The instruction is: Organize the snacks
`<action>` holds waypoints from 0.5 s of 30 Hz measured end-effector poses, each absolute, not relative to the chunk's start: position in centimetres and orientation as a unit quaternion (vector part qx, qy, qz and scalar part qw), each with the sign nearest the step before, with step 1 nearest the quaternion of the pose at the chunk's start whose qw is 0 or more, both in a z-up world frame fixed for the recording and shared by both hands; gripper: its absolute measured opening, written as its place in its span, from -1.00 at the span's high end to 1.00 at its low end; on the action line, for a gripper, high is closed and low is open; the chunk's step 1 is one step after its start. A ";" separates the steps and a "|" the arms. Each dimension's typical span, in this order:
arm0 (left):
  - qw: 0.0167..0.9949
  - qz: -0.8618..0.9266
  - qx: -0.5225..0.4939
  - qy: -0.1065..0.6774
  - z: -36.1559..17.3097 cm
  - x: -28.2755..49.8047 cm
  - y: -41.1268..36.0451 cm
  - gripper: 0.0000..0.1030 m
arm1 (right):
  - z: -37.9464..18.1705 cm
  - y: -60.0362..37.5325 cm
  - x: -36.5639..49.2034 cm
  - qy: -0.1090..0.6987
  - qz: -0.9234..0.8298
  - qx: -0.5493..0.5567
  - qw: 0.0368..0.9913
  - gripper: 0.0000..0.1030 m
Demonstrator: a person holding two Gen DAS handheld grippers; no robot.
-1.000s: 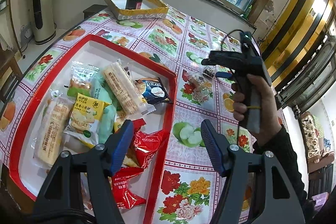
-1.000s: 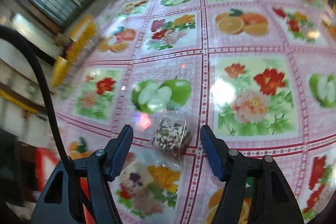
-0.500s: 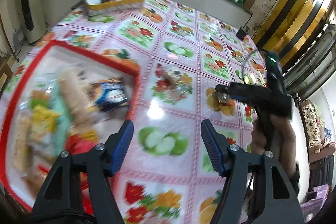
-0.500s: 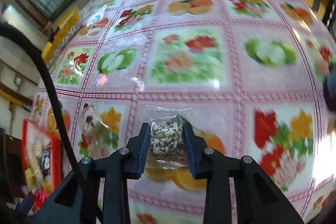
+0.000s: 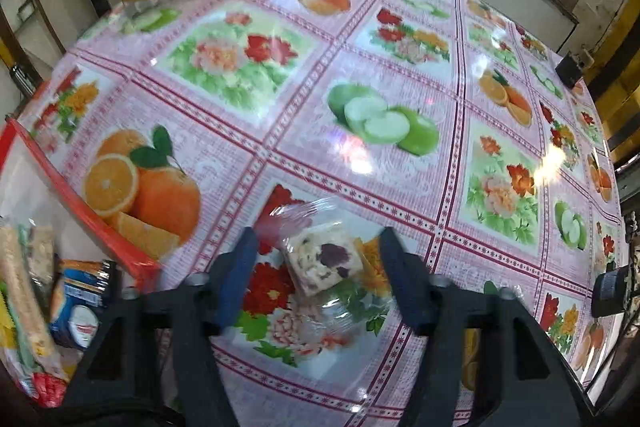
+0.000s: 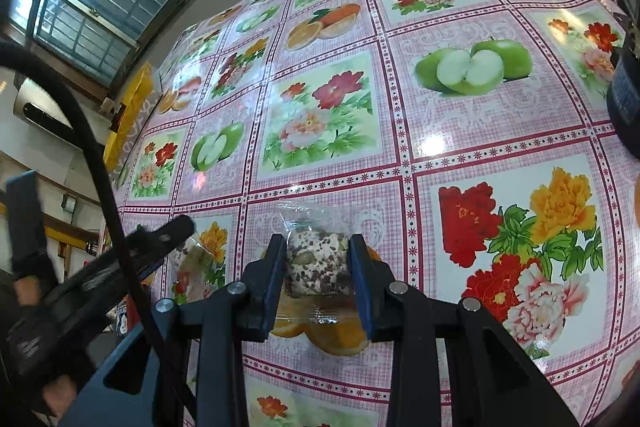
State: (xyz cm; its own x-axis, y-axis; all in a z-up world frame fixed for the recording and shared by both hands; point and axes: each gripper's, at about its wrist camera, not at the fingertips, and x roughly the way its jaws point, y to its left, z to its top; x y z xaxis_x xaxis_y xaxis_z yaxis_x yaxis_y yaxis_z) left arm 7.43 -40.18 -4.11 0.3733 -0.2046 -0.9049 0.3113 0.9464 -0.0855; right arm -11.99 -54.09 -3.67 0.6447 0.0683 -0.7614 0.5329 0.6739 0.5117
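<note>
The wrapped nougat with dark specks (image 6: 316, 263) sits pinched between the two fingers of the right hand-held gripper (image 6: 317, 267), which is closed tight on its sides; whether it is lifted off the desk (image 6: 460, 131) or only just above the flowered cloth cannot be told. A second clear-wrapped nougat with purple bits (image 5: 322, 259) lies flat on the desk between the wide-spread fingers of the left hand-held gripper (image 5: 316, 263), which holds nothing. Its fingers stand apart from the candy on both sides.

The step in hand looks like picking up the loose snacks, one per hand. Next, the left gripper likely needs to drop a little and close on the candy block, not the slippery wrapper tail. Both would then go to the red tray (image 5: 84, 211) at the left, where other snack packets (image 5: 82, 303) lie.
</note>
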 end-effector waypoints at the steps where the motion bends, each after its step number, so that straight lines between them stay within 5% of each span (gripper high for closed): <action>1: 0.827 -0.156 0.048 0.538 -4.3 7.2 -40.2 0.07 | -3.6 -54.1 -11.9 0.399 -0.142 0.375 0.825 0.39; 6: 0.850 -0.157 0.091 0.495 -4.7 5.0 -40.1 0.33 | -3.6 -53.7 -10.9 0.410 -0.148 0.356 0.827 0.39; 15: 0.835 -0.248 0.045 0.489 -0.3 -2.0 -34.1 0.34 | -1.8 -52.1 -10.5 0.362 -0.067 0.337 0.866 0.39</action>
